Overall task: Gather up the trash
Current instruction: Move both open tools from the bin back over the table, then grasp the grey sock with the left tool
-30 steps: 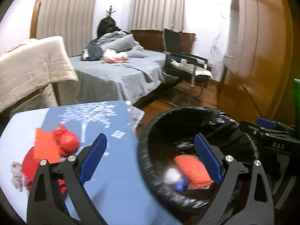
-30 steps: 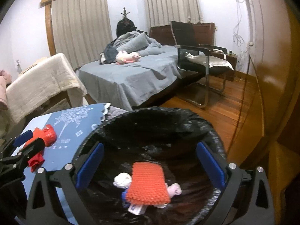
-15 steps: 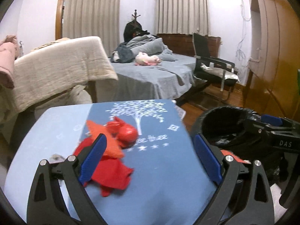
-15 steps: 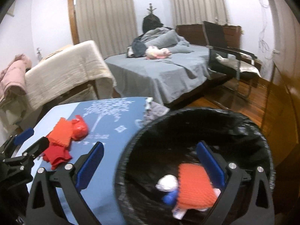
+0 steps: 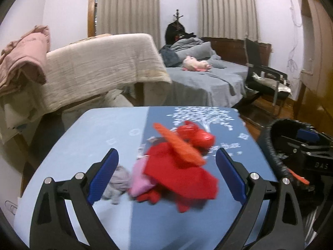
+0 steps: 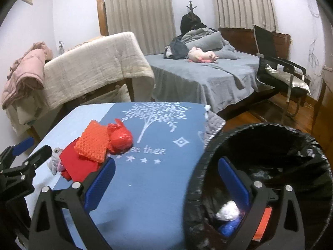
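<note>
left hand-held gripper (image 5: 166,177) swinging open from black-lined round bin (image 6: 270,137) | now facing crumpled red trash pile (image 5: 177,166) | right hand-held gripper (image 6: 166,184) hanging open

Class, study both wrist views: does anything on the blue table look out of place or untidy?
Yes. A jumbled heap sits on the blue tree-print tablecloth: an orange knitted pad lying askew over red cloth, a crumpled red plastic bag and grey and pink scraps. It has not yet gone into the black-lined bin.

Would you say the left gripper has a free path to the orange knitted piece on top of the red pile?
Probably yes. The left gripper is open and faces the pile, with the orange knitted piece uppermost and nothing across it. The right gripper sits off by the bin.
</note>
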